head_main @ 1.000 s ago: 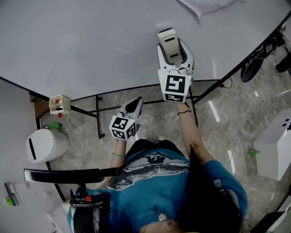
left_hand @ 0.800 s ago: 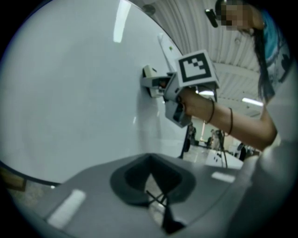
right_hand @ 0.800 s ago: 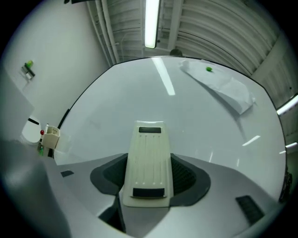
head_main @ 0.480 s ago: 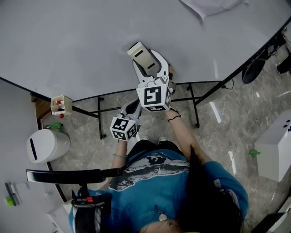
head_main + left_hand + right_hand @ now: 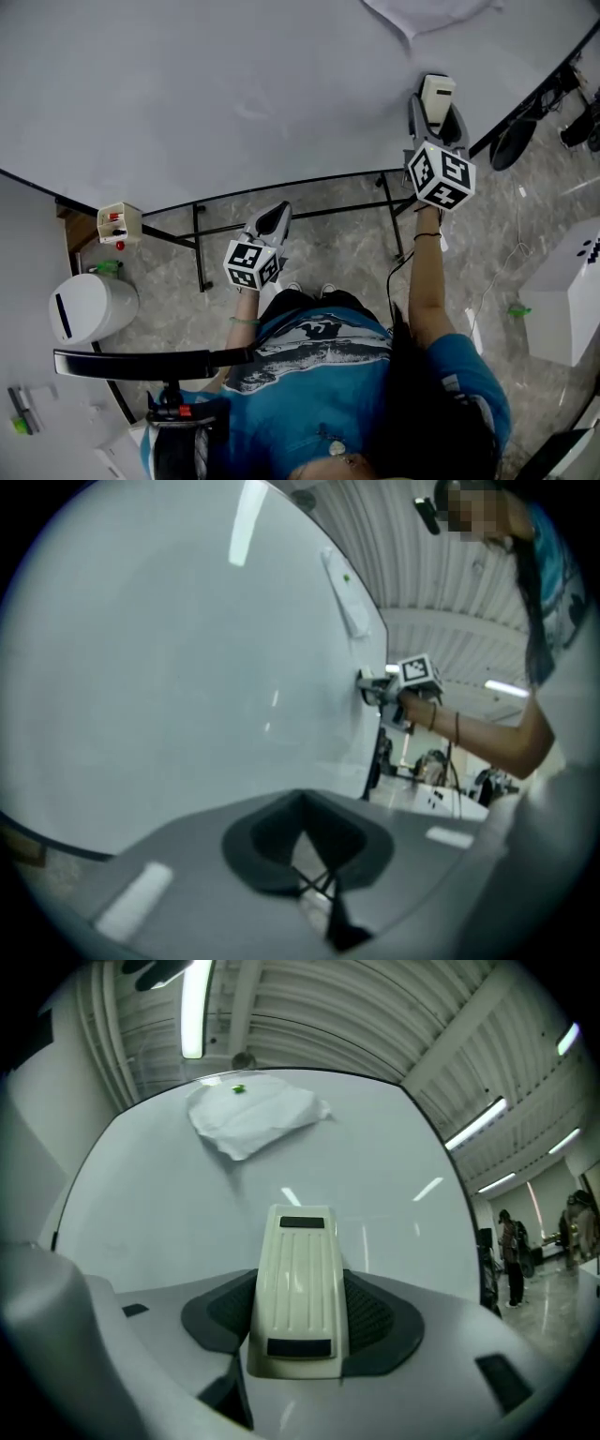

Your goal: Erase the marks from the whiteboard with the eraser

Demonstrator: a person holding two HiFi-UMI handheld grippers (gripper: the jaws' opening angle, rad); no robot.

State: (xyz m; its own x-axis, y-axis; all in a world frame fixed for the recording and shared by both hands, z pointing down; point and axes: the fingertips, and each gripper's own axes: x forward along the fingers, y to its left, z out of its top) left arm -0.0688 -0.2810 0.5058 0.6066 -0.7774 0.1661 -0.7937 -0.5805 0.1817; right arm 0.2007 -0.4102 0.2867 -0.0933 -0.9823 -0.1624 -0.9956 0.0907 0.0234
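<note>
The whiteboard [image 5: 234, 84] fills the upper head view and shows no marks that I can make out. My right gripper [image 5: 433, 103] is shut on the cream eraser [image 5: 436, 92], which it holds against the board near its lower right edge. In the right gripper view the ribbed eraser [image 5: 298, 1288] sits between the dark pads, facing the board [image 5: 187, 1213]. My left gripper [image 5: 273, 218] hangs below the board's bottom edge, shut with nothing in it. The left gripper view shows its closed tips [image 5: 305, 841], and the right gripper [image 5: 384, 686] at the board's far edge.
A crumpled white sheet [image 5: 427, 14] is stuck near the board's top. The black stand frame [image 5: 281, 183] runs under the board. A small box with red items [image 5: 120, 223], a white bin [image 5: 89, 305], a white cabinet [image 5: 562, 300] and a black chair back [image 5: 150, 361] are around me.
The right gripper swept the eraser left along the board's lower part, then far to the right near the edge. The left gripper stayed where it was.
</note>
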